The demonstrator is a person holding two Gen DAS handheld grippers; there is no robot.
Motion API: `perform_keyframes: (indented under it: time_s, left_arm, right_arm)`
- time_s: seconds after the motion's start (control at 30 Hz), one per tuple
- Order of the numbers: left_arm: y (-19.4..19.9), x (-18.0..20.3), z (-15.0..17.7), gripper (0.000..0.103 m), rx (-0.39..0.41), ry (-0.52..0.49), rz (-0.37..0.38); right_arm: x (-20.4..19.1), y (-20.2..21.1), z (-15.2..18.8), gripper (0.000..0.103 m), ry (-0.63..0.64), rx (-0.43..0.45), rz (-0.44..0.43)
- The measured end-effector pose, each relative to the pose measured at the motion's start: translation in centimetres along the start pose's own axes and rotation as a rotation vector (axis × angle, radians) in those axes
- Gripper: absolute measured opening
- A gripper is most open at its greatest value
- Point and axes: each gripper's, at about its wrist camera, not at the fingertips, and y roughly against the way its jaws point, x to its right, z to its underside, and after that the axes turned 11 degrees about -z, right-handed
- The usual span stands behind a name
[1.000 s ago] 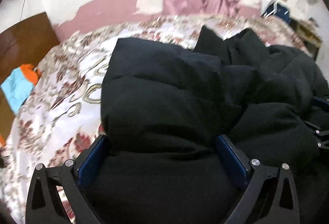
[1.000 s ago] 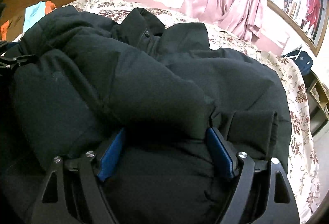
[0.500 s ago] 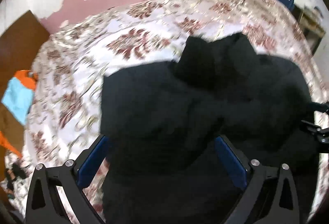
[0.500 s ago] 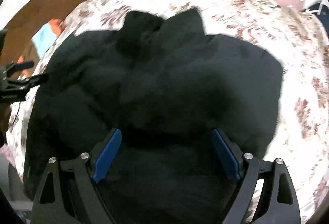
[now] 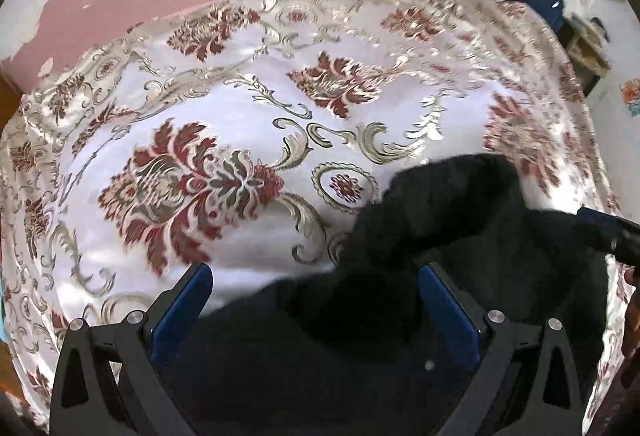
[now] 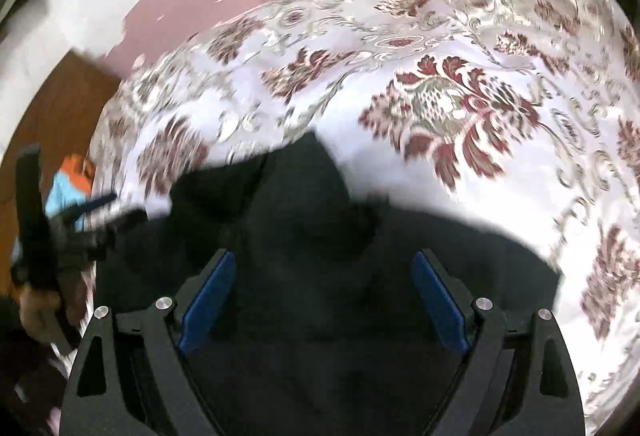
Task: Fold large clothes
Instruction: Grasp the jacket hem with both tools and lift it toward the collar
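– Jaws of both the left gripper (image 5: 314,300) and right gripper (image 6: 322,296) are standing spread; why?
– Nothing pinched; the puffy black padded jacket (image 6: 320,276) is lying bunched beneath them on the floral satin bed (image 5: 240,123), awaiting folding.

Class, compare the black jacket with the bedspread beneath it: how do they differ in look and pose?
The black jacket is plain and dark; the bedspread is pale with red floral motifs and scrolls. The black jacket is bunched in puffy folds; the bedspread lies spread fairly flat. The jacket covers only the near part of the bedspread. Both are fabric.
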Motion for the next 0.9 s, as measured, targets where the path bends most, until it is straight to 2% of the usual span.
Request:
perform_keyframes:
  time_s: [0.13,0.23,0.3,0.33,0.37,0.4,0.43,0.47,0.5,0.57,0.63,0.77,0.9]
  left_arm:
    - [-2.5,0.5,-1.6,0.103,-0.05,0.008,0.025]
    - [-4.5,0.4,-2.2,0.103,-0.098,0.017,-0.007]
    - [-5.6,0.0,-2.1,0.1,-0.121,0.043,-0.006]
    - [-6.1,-0.3,-2.1,0.097,-0.129,0.061,-0.002]
    - [-6.3,-0.5,-2.1,0.08,-0.133,0.072,0.01]
    - [-6.6,-0.8,-2.1,0.056,-0.138,0.089,0.038]
    - [-6.9,-1.0,-2.1,0.043,-0.146,0.106,0.07]
    - [-7.1,-1.1,-2.0,0.022,-0.159,0.122,0.103]
    - [-7.1,-1.2,-2.0,0.009,-0.167,0.137,0.13]
    - [-6.3,-0.9,-1.8,0.008,-0.137,0.124,0.13]
    - [-5.0,-0.5,-1.5,0.007,-0.086,0.076,0.119]
    - [-1.5,-1.5,0.0,0.006,-0.01,0.029,0.11]
    - [1.2,-3.4,2.4,0.006,0.022,0.005,0.141]
  right_arm:
    - [0.0,-3.1,-2.7,0.086,-0.099,0.035,-0.013]
    - [-0.7,-5.7,-4.2,0.086,-0.092,-0.017,0.018]
    - [-1.2,-7.4,-4.8,0.077,-0.087,-0.043,0.048]
    - [-1.5,-8.2,-5.0,0.068,-0.083,-0.05,0.051]
    - [-1.7,-8.9,-5.2,0.062,-0.08,-0.058,0.057]
    - [-1.9,-9.4,-5.3,0.058,-0.077,-0.061,0.056]
    - [-2.0,-10.1,-5.3,0.044,-0.07,-0.069,0.062]
    - [-2.2,-10.3,-5.2,0.034,-0.06,-0.071,0.08]
    - [-2.4,-10.2,-5.0,0.029,-0.044,-0.063,0.096]
    - [-2.6,-9.5,-4.6,0.019,-0.002,-0.039,0.096]
    - [-2.6,-8.0,-4.1,0.015,0.044,-0.011,0.073]
    - [-3.0,-4.0,-2.3,0.013,0.158,0.038,0.024]
    - [-2.6,-0.2,0.2,0.01,0.251,0.018,0.025]
